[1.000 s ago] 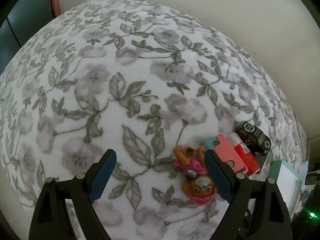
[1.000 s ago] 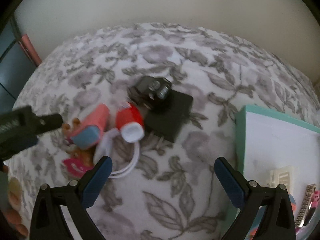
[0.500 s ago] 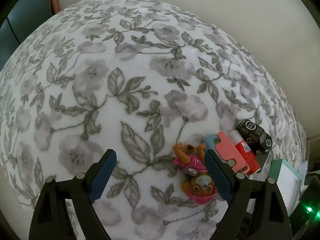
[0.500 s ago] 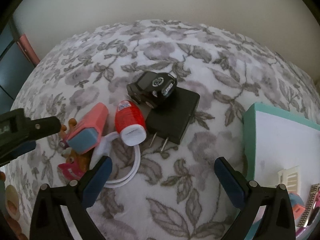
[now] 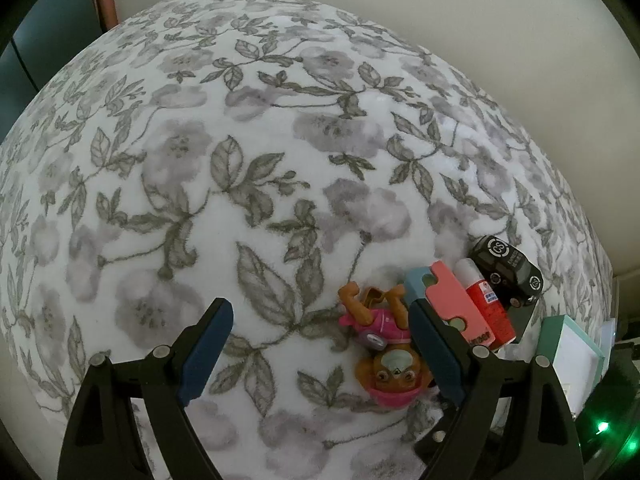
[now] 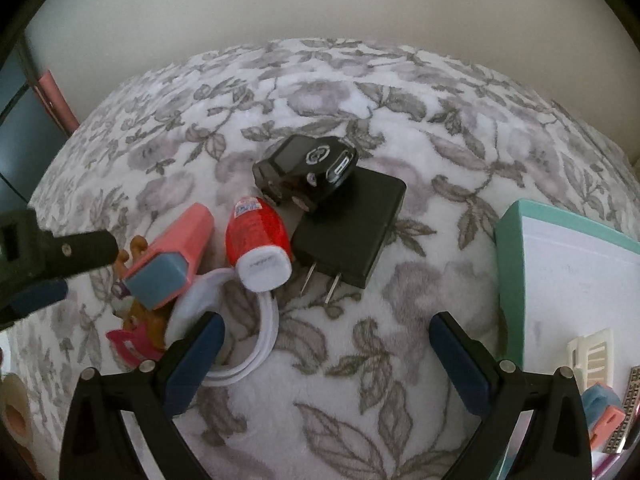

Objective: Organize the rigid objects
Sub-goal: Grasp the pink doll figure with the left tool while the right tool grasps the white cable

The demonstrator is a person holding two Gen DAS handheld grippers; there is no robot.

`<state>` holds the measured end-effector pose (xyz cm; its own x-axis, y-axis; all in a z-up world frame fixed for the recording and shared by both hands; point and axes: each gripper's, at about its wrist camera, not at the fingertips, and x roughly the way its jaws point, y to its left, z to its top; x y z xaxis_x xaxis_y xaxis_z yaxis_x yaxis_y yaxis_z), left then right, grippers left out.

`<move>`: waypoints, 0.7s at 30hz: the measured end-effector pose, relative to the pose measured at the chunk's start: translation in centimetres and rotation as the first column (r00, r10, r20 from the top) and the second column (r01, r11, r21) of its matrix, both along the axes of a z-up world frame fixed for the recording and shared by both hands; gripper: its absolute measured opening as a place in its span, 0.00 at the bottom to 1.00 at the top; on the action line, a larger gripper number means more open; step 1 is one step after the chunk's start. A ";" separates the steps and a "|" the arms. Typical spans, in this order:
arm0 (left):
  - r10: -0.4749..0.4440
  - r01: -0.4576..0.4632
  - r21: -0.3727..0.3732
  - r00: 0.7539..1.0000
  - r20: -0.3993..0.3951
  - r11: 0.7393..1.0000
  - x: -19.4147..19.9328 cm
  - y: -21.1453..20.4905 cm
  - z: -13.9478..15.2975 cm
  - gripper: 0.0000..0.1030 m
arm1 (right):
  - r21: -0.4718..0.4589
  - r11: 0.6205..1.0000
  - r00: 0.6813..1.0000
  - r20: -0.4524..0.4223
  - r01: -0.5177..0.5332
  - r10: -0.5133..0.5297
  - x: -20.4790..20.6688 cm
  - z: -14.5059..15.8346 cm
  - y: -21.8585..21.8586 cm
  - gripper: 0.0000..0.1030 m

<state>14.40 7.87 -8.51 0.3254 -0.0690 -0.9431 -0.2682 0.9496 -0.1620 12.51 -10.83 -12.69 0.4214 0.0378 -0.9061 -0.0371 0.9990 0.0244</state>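
Observation:
A cluster of small objects lies on a floral blanket (image 6: 400,128). In the right wrist view: a black toy car (image 6: 306,170) rests on a black plug adapter (image 6: 352,224), beside a red and white tube (image 6: 258,238), a pink and blue block (image 6: 168,256), a white cable (image 6: 248,344) and a brown toy dog in pink (image 6: 138,330). My right gripper (image 6: 324,356) is open and empty, just short of the adapter's prongs. My left gripper (image 5: 320,344) is open and empty, its right finger next to the toy dog (image 5: 380,344), the block (image 5: 452,304), the tube (image 5: 486,304) and the car (image 5: 506,270).
A teal-rimmed white box (image 6: 508,240) stands at the right and holds several small items; it also shows in the left wrist view (image 5: 550,332). A cream wall runs behind the blanket. A pink-edged dark panel (image 6: 56,100) stands at far left.
My right gripper has moved closer to the object cluster, which now looks larger and lower in view. My left gripper has barely shifted.

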 end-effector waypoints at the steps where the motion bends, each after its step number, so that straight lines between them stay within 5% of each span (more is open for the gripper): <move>1: 0.000 0.000 0.000 1.000 -0.001 1.000 0.0 0.0 0.0 0.87 | -0.033 0.999 1.000 -0.012 -0.029 0.028 0.1 -0.1 0.4 1.00; 6: -0.002 0.002 -0.001 1.000 -0.001 1.000 0.0 -0.1 0.0 0.87 | -0.009 1.000 1.000 0.009 -0.007 0.007 -0.5 0.2 0.3 0.95; 13: -0.017 0.017 -0.019 1.000 -0.004 1.000 0.0 -0.3 0.0 0.87 | 0.003 0.997 0.996 0.041 -0.082 0.082 -1.8 1.4 1.9 0.56; 21: -0.064 0.063 -0.057 0.998 -0.013 0.996 0.0 -0.7 0.0 0.87 | 0.025 0.992 0.991 0.045 -0.128 0.126 -2.3 1.5 3.2 0.33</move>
